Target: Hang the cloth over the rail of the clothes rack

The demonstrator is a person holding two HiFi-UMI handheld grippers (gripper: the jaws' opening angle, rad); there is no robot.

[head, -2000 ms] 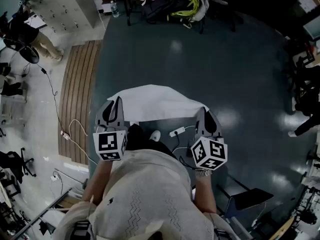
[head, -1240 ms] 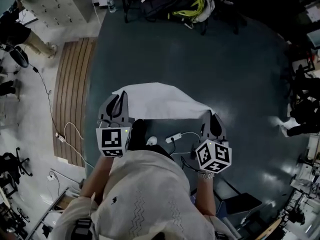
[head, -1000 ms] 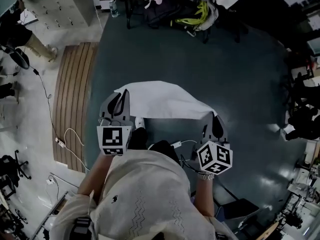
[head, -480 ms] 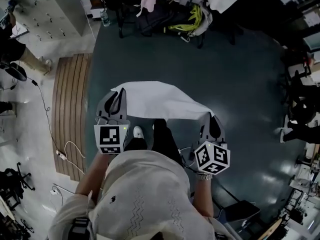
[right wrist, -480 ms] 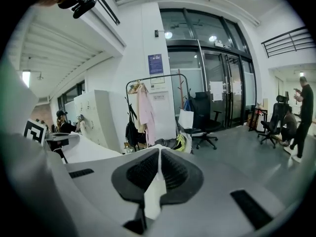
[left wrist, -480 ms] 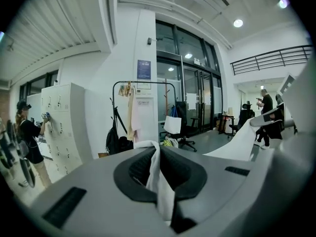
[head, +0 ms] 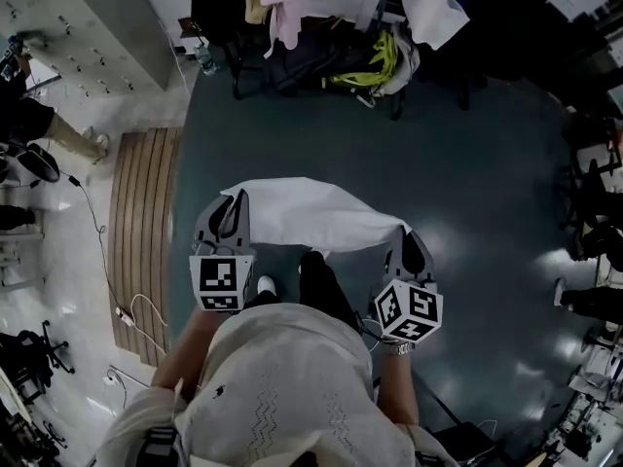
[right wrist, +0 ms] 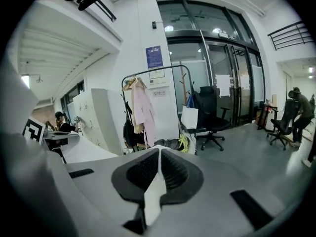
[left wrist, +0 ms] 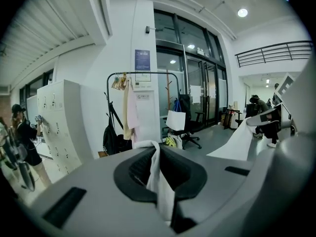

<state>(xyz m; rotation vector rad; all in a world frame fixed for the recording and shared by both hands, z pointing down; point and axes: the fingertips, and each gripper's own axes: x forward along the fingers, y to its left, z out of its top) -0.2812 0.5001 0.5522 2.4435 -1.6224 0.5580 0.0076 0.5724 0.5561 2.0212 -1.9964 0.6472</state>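
Clothes rack (left wrist: 148, 73) nearer now; cloth (head: 302, 212) stretched left-right, left gripper (head: 232, 207) and right gripper (head: 409, 243) pinching its ends.

cloth (head: 307, 212) white, spread between claws | left claw (head: 232, 200) at one corner | right claw (head: 406, 235) at other | floor (head: 477, 154) dark below

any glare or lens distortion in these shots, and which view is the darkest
Head view: darkest, with pale glare patches on the glossy floor right of the cloth. Left gripper view: strong fisheye, black corners, the clothes rack bowed. Right gripper view: same fisheye and dark corners, brightly lit.
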